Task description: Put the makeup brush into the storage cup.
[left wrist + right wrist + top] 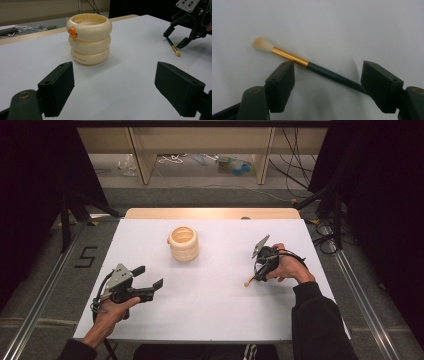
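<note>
A small brush point(294, 58) with a pale tuft, gold ferrule and dark handle lies flat on the white table. My right gripper point(328, 85) points down over it, jaws open on either side of the handle without pressing it; the handle's end runs under the right jaw. From above, the brush tip point(248, 281) pokes out left of the right gripper point(256, 276). My left gripper point(150, 276) hovers open and empty at the front left, aimed at a cream ringed cup point(88, 38) with an orange knob. The cup point(183, 243) stands upright at the table's middle back.
The white table top point(210, 300) ends at a wooden strip point(210, 213) at the back. Dark stands and cables flank both sides. In the left gripper view, the right gripper point(178, 37) and the brush point(173, 47) sit at the far right.
</note>
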Demonstrator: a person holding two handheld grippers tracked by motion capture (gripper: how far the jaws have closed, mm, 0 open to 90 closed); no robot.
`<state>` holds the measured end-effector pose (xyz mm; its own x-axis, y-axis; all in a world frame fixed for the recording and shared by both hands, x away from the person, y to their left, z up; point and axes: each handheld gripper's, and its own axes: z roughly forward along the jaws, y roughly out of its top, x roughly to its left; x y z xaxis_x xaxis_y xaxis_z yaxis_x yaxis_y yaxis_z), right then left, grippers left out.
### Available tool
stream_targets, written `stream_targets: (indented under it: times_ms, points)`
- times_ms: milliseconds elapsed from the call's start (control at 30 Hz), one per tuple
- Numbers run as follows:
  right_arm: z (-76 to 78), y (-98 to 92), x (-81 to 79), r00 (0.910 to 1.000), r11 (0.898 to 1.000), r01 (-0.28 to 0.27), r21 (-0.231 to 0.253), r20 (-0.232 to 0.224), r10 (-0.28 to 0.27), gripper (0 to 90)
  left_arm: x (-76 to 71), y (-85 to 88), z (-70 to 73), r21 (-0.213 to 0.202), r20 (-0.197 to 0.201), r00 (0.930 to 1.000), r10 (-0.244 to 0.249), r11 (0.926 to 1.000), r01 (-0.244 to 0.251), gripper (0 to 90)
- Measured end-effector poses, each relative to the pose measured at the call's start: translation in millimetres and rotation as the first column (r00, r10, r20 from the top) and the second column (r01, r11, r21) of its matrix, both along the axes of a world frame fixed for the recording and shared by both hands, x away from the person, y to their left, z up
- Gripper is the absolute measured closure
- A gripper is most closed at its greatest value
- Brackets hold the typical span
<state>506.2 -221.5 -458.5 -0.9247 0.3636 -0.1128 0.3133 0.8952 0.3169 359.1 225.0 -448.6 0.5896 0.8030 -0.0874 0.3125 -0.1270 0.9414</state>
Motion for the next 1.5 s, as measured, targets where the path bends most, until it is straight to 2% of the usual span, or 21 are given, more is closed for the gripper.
stream_targets:
  times_ms: [33, 433, 733, 1033, 1367, 1500]
  points:
    - [-1.2, 0.0, 0.0, 1.0, 1.0, -0.004, 0.013, 0.002, 0.004, 29.3, 0.0, 0.0, 0.0, 0.0, 0.0, 1.0, 0.001, 1.0, -0.001, 15.6]
    - [-2.3, -1.6, 1.9, 0.9996, 0.999, 0.007, 0.035, -0.029, -0.006, 33.6, 0.0, 0.0, 0.0, 0.0, 0.0, 1.0, 0.0, 1.0, 0.0, 15.6]
    - [-2.4, -2.7, 2.8, 0.9978, 0.999, 0.03, 0.044, -0.06, -0.027, 40.4, 0.0, 0.0, 0.0, -0.001, -0.001, 1.0, 0.0, 1.0, 0.0, 15.6]
    - [1.0, 4.1, 3.2, 0.9945, 1.0, 0.026, 0.004, -0.101, -0.025, 51.6, 0.1, 0.5, 0.1, 0.003, 0.003, 1.0, -0.001, 1.0, 0.001, 15.7]
    - [2.6, 7.7, 2.7, 0.9927, 0.999, 0.04, -0.016, -0.113, -0.042, 61.7, 0.1, 1.0, 0.3, 0.008, 0.005, 1.0, 0.0, 1.0, 0.0, 15.6]
    - [3.3, 8.6, 3.3, 0.993, 0.999, 0.028, -0.026, -0.114, -0.031, 64.8, 0.0, 1.1, 0.5, 0.008, 0.005, 1.0, 0.0, 1.0, 0.0, 15.6]
